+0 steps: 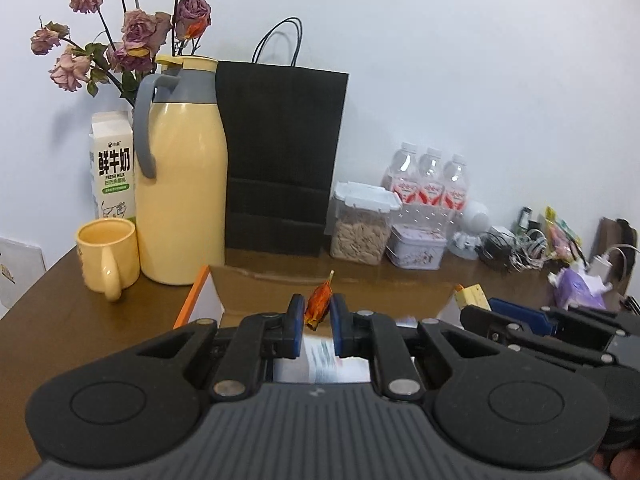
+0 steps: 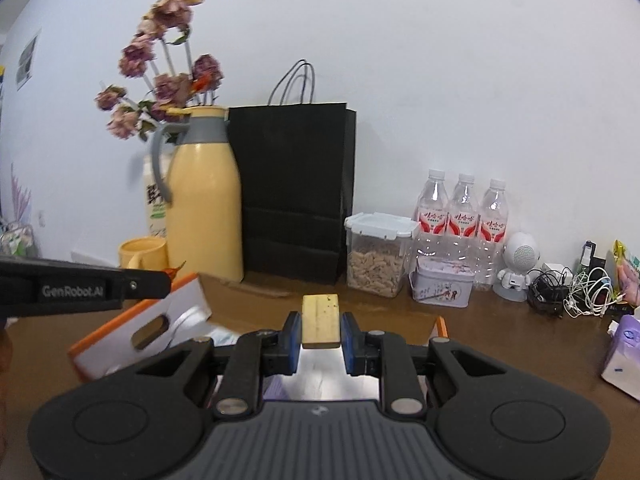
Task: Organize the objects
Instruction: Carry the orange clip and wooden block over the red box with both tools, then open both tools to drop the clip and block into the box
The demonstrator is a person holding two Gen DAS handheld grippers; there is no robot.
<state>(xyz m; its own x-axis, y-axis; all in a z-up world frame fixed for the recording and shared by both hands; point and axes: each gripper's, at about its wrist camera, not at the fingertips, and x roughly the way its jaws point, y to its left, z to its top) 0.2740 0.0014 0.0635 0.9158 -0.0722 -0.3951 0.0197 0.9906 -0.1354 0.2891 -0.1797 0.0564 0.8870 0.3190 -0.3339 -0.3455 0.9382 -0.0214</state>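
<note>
My left gripper [image 1: 316, 308] is shut on a small orange-red wrapped snack [image 1: 318, 305], held above an open cardboard box [image 1: 256, 284] with an orange-edged white flap [image 1: 200, 300]. My right gripper [image 2: 320, 330] is shut on a pale yellow rectangular block [image 2: 320, 320], also over the box [image 2: 256, 286], whose white flap [image 2: 160, 324] hangs at the left. In the left wrist view the right gripper [image 1: 486, 304] appears at the right with the yellow block [image 1: 474, 296] at its tip. The left gripper's black finger [image 2: 132, 284] crosses the left of the right wrist view.
Along the wall on the brown table [image 1: 80, 320] stand a yellow mug [image 1: 108, 254], a yellow thermos jug [image 1: 182, 176], a milk carton [image 1: 112, 168], dried roses [image 1: 132, 32], a black paper bag [image 1: 280, 160], a food container [image 1: 362, 224], a tin [image 1: 416, 246], three water bottles [image 1: 430, 180], tangled cables [image 1: 516, 248] and a purple tissue pack [image 2: 624, 344].
</note>
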